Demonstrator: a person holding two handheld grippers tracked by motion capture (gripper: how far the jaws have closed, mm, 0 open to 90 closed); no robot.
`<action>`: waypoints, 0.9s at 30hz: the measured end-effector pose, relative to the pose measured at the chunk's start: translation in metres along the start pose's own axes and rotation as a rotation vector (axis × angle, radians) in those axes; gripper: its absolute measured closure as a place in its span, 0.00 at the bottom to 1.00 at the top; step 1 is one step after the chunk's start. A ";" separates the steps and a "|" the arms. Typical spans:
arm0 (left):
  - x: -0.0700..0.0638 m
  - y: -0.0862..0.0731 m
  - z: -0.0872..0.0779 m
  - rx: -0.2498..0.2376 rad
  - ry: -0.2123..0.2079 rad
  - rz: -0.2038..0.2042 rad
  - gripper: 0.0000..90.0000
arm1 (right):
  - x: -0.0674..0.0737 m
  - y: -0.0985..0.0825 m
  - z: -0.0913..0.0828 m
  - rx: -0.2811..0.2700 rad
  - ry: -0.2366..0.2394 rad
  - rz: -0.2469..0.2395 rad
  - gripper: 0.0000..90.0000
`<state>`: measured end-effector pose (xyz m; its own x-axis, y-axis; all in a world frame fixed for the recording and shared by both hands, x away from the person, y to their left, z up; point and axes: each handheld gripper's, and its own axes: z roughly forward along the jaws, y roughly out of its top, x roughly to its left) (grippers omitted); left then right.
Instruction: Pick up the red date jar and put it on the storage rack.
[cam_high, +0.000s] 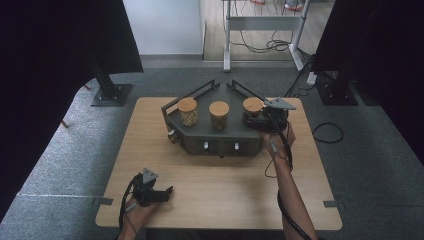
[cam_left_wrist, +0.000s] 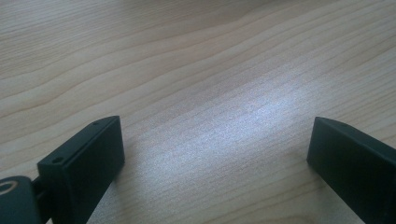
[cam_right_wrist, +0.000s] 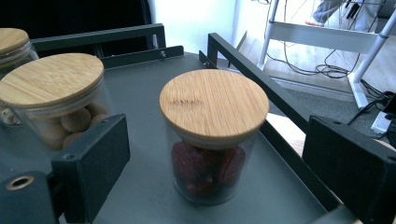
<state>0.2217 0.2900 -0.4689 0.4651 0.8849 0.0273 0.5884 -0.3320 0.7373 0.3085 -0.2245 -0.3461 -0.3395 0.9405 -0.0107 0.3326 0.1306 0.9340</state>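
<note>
A dark grey rack (cam_high: 220, 145) at the back of the wooden table (cam_high: 225, 195) carries three glass jars with bamboo lids. The left jar (cam_high: 187, 111) and middle jar (cam_high: 219, 115) hold pale round pieces. The right jar (cam_high: 252, 107) holds dark red pieces. My right gripper (cam_high: 259, 123) is at the rack's right end, open. In the right gripper view the red-filled jar (cam_right_wrist: 212, 107) stands upright just ahead of the spread jaws, with the pads clear of it, and the middle jar (cam_right_wrist: 51, 93) is to its left. My left gripper (cam_high: 166, 193) rests open at the table's front left over bare wood (cam_left_wrist: 187, 56).
The rack has raised black rails (cam_right_wrist: 261, 88) along its back and right side, and small knobs on its front wall. Behind the table are a white desk frame (cam_high: 227, 35), floor cables (cam_high: 270, 47) and black stand bases (cam_high: 111, 94). Dark curtains hang on both sides.
</note>
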 end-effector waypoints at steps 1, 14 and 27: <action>0.000 0.000 0.000 0.000 0.000 0.000 0.04 | 0.000 -0.001 -0.002 -0.003 0.000 0.000 0.08; 0.000 0.000 0.000 0.000 0.001 0.001 0.04 | -0.005 -0.014 -0.028 -0.009 0.016 -0.006 0.08; 0.000 0.000 0.000 0.000 0.001 0.001 0.04 | -0.006 -0.029 -0.055 -0.015 0.022 -0.024 0.08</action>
<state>0.2217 0.2899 -0.4689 0.4649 0.8849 0.0287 0.5880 -0.3329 0.7372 0.2531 -0.2513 -0.3534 -0.3669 0.9299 -0.0257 0.3105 0.1484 0.9389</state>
